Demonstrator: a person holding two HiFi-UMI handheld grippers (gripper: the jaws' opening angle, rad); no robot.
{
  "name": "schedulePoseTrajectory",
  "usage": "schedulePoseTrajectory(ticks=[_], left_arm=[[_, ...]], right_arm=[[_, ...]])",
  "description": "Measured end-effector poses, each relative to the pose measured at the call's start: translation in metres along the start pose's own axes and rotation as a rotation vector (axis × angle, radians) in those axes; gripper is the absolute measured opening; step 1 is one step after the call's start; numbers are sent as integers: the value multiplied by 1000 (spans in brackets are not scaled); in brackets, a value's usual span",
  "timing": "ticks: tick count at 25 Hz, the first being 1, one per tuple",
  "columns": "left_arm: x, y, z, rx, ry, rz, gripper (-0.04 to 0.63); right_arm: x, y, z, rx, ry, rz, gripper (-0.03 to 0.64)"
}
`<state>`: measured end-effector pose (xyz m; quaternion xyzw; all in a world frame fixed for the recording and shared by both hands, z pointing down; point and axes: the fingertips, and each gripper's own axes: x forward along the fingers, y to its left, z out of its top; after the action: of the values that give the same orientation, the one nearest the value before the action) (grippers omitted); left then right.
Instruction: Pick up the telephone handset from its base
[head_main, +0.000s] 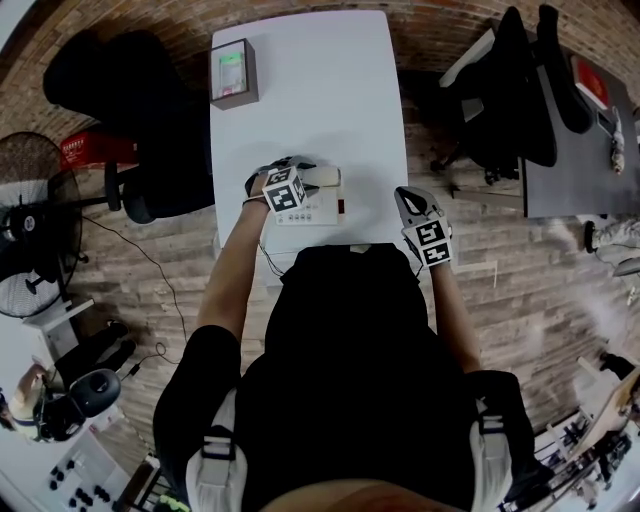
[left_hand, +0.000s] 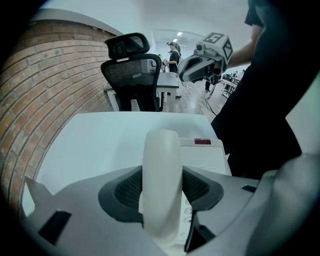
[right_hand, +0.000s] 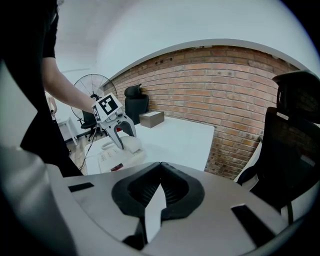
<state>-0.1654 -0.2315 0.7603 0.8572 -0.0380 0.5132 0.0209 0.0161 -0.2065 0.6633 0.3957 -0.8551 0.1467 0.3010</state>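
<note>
Two hand-held grippers, left gripper clamped on the one cream handset, pads pressing both its sides, handset lying over the left part of the one telephone base, right gripper closed and empty, apart to the base's right, one white table, one small box at its far end.

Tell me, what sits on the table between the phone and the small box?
Nothing; the head view shows bare white table between phone and box.
</note>
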Motion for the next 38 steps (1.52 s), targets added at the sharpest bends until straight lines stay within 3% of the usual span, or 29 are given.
schedulePoseTrajectory(ticks=[31, 38], left_arm=[[-55, -23, 14, -194, -53, 206, 241], [-79, -26, 25, -286, -135, 288, 241]], right_arm=[[-15, -1, 16, -113, -27, 155, -2], [-13, 2, 21, -137, -38, 195, -2]])
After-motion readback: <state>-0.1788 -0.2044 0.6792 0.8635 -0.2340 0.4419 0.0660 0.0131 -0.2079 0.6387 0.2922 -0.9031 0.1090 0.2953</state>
